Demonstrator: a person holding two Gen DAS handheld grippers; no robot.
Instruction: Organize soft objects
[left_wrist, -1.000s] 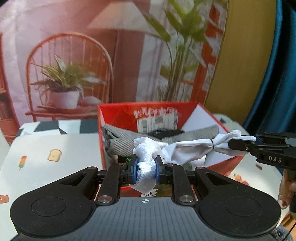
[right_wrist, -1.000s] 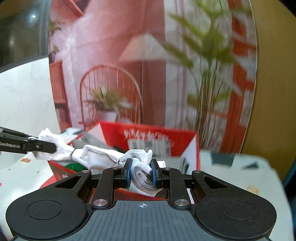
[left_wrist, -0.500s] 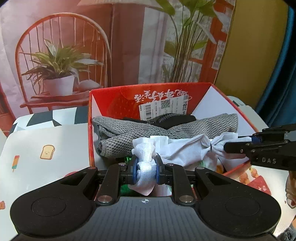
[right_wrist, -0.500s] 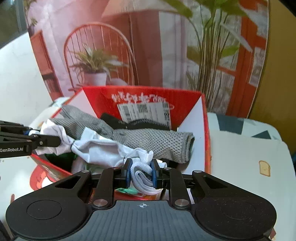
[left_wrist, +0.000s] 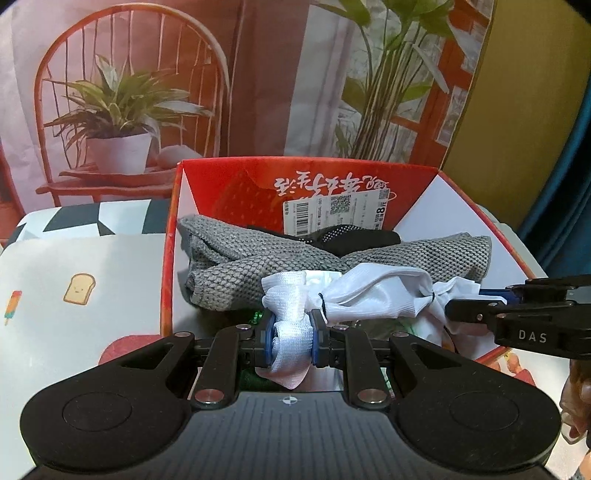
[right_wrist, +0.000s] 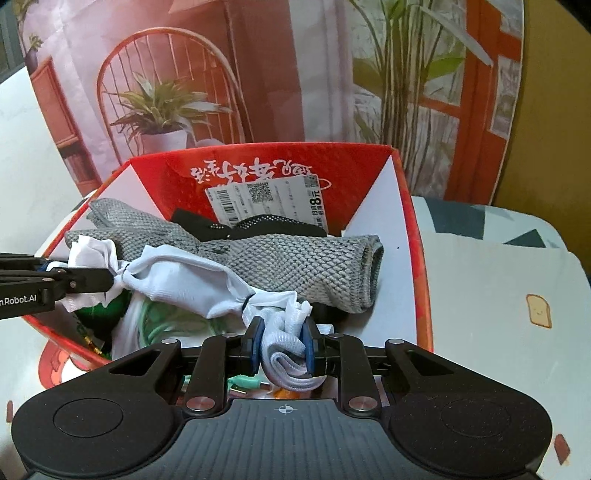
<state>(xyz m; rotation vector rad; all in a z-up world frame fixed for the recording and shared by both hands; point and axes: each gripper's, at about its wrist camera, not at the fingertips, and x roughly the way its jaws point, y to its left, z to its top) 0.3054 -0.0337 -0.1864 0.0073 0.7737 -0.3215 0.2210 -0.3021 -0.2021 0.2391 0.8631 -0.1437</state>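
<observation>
A white tied cloth (left_wrist: 369, 299) stretches between my two grippers, low over the open red box (left_wrist: 229, 184). My left gripper (left_wrist: 291, 332) is shut on one bunched end of it. The right gripper (right_wrist: 282, 343) has the other end (right_wrist: 284, 332) between its blue pads, and its jaws are opening a little while the pads still touch the fabric. Each gripper shows from the side in the other's view: the right gripper (left_wrist: 454, 308) and the left gripper (right_wrist: 107, 278). In the box, a grey knitted cloth (right_wrist: 295, 258) and a black dotted piece (right_wrist: 258, 225) lie behind the white one.
Green items (right_wrist: 99, 310) and a pale green cord lie at the box bottom under the cloth. The box stands on a mat printed with toast pictures (left_wrist: 79, 288). A printed backdrop of a chair and plants (left_wrist: 122, 110) rises behind. A hand (left_wrist: 576, 406) shows at the right edge.
Both grippers have sunk and tilted down toward the box, carrying the white cloth from above the rim to just over the contents. The right jaws stand slightly wider.
</observation>
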